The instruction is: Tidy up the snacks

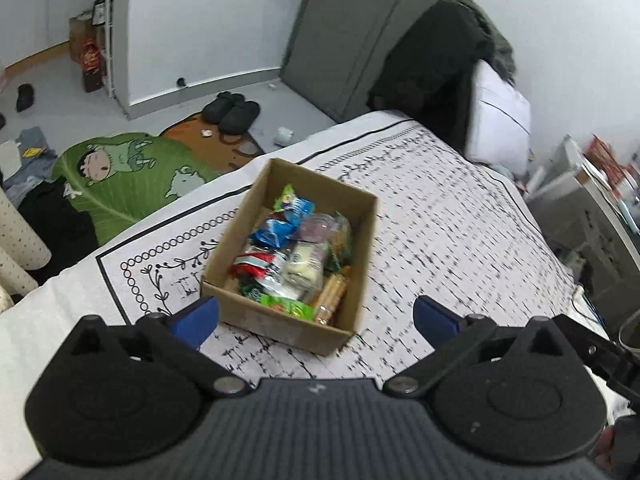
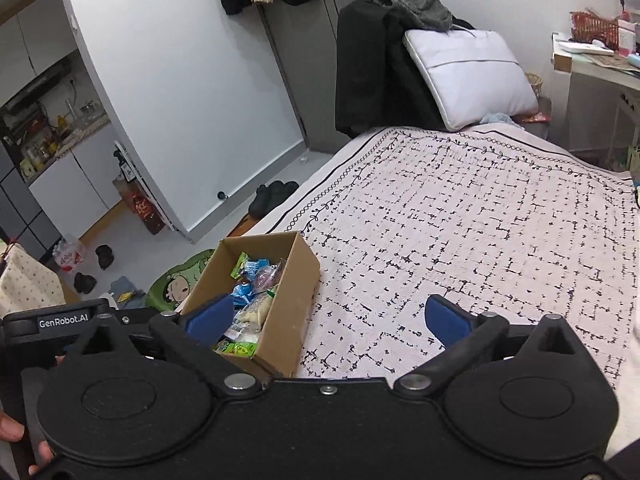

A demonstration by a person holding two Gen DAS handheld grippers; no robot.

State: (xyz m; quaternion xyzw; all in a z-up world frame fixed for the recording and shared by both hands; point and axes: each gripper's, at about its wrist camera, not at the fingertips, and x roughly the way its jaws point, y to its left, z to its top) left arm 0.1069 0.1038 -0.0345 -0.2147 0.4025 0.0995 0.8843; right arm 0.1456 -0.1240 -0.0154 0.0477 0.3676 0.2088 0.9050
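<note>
Left gripper [image 1: 316, 320] spread empty, snack box [image 1: 352, 236] just ahead — on bedspread [image 1: 460, 220]

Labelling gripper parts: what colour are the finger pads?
Blue pads on black linkages; clearest in the left wrist view.

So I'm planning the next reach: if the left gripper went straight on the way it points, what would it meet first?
Most likely the cardboard box of snacks, which sits centred between the open left gripper fingers on the bedspread. Depth is unclear.

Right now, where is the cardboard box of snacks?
The cardboard box sits on the patterned bedspread near the bed's floor-side edge, centre of the left wrist view, lower left in the right wrist view.
</note>
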